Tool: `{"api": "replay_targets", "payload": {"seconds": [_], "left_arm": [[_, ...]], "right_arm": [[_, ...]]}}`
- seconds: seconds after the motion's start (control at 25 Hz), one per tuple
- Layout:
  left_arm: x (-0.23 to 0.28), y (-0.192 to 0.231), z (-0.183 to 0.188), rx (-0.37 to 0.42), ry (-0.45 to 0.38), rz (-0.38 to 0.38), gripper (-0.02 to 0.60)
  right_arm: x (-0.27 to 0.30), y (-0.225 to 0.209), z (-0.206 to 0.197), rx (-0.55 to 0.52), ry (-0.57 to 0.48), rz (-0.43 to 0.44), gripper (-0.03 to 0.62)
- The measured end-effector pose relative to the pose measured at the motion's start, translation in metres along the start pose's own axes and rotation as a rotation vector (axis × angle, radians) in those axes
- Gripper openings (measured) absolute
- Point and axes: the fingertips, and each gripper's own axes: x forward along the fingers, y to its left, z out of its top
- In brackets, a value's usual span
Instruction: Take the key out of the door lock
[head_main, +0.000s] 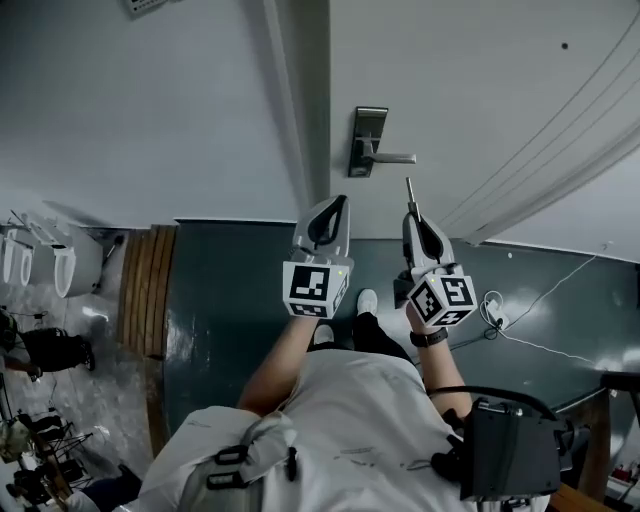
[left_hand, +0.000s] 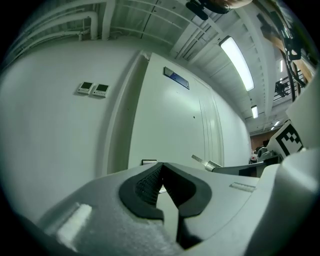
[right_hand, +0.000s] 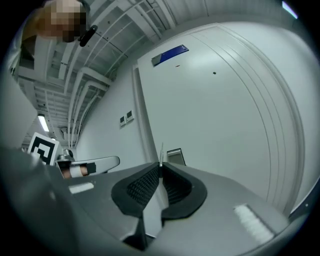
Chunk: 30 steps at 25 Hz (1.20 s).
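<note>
A silver lock plate (head_main: 367, 130) with a lever handle (head_main: 392, 157) sits on the white door (head_main: 470, 90). My right gripper (head_main: 412, 212) is a little short of the plate, below the handle, shut on a thin metal key (head_main: 408, 188). The blade sticks out past the fingertips and is clear of the lock. In the right gripper view the key (right_hand: 161, 153) stands up from the closed pads, with the lock plate (right_hand: 176, 156) behind it. My left gripper (head_main: 335, 203) hovers to the left by the door frame, shut and empty, its pads (left_hand: 145, 185) meeting at the tips.
Urinals (head_main: 65, 265) and a wooden panel (head_main: 145, 290) lie to the left on the floor side. A white cable (head_main: 525, 335) runs along the dark floor at the right. Two wall control panels (left_hand: 93, 89) hang left of the door frame, and a blue sign (left_hand: 176, 78) tops the door.
</note>
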Motion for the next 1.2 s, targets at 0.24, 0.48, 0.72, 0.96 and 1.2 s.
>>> {"api": "replay_targets", "payload": {"seconds": [0.24, 0.48, 0.72, 0.96, 1.2], "left_arm": [[-0.016, -0.038, 0.009, 0.011, -0.023, -0.029, 0.002], [-0.005, -0.039, 0.018, 0.040, -0.027, 0.007, 0.002], [0.003, -0.056, 0.001, 0.009, 0.008, 0.027, 0.002], [0.019, -0.083, -0.002, 0.038, 0.022, 0.026, 0.002], [0.025, -0.077, -0.012, 0.047, 0.029, 0.067, 0.002]], "right_arm": [[-0.039, 0.000, 0.009, -0.027, -0.022, -0.074, 0.025], [-0.030, 0.000, 0.026, -0.024, -0.045, -0.028, 0.025], [-0.036, -0.017, 0.020, 0.012, -0.023, 0.003, 0.025], [-0.038, -0.043, 0.024, 0.062, -0.025, 0.037, 0.025], [-0.022, -0.054, -0.007, 0.136, 0.039, 0.070, 0.025]]}}
